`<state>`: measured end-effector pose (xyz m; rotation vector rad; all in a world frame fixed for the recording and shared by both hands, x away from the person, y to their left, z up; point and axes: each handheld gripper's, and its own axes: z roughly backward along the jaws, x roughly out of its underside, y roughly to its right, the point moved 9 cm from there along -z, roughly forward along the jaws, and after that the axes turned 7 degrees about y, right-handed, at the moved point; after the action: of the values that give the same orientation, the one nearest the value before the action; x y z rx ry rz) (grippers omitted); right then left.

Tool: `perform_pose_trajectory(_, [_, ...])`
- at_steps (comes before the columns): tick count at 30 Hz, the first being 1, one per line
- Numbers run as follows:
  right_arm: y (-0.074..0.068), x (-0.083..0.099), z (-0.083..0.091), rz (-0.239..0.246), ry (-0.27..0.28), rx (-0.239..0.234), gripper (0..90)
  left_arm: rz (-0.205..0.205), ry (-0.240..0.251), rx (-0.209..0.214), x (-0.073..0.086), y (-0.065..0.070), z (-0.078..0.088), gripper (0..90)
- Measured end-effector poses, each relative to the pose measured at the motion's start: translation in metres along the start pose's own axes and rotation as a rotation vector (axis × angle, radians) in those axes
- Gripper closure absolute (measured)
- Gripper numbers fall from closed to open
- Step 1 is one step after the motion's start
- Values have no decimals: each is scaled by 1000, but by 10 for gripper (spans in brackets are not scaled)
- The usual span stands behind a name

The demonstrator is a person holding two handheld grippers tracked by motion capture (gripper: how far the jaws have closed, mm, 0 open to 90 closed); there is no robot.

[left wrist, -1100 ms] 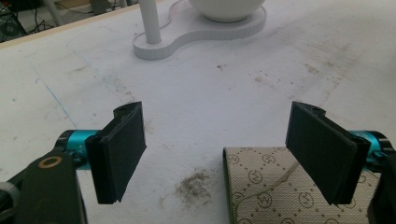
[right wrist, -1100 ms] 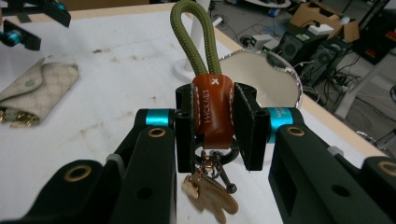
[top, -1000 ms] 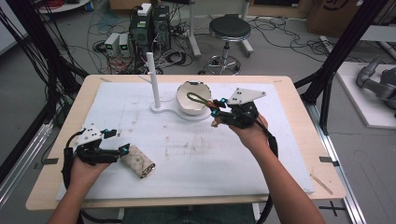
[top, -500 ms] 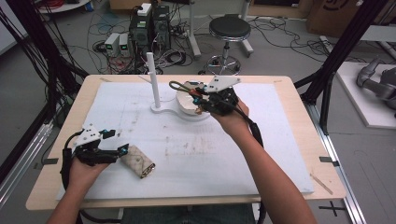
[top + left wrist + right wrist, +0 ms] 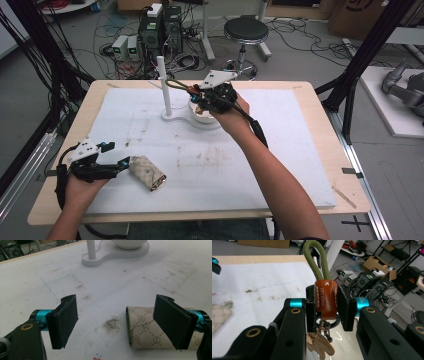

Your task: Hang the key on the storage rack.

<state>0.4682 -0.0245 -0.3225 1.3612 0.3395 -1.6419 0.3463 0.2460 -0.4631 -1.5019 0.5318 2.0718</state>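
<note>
The right tool (image 5: pixel 325 308) has its jaws pressed on the orange leather tab of a keyring (image 5: pixel 326 302) with an olive-green cord loop, held above the white bowl-shaped stand (image 5: pixel 202 116) near the far edge of the tabletop (image 5: pixel 300 150); a white upright post (image 5: pixel 164 85) stands just beside it. The left tool (image 5: pixel 120 320) rests at the near left, jaws spread wide, holding nothing; its right jaw lies over one end of a beige patterned fabric pouch (image 5: pixel 141 327) lying flat. Between the two, the white stained mat is bare open room.
</note>
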Motion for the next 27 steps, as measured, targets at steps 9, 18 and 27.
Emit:
perform_pose_trajectory(9, [0,-13,-23,12,8,4,716,13,0,-43,7,-6,22,199])
perform_pose_trajectory(18, [-2,-15,-44,39,-16,11,712,26,5,-72,12,-9,36,199])
perform_pose_trajectory(27, [-1,-7,-54,49,-54,27,690,26,2,-80,14,-11,41,199])
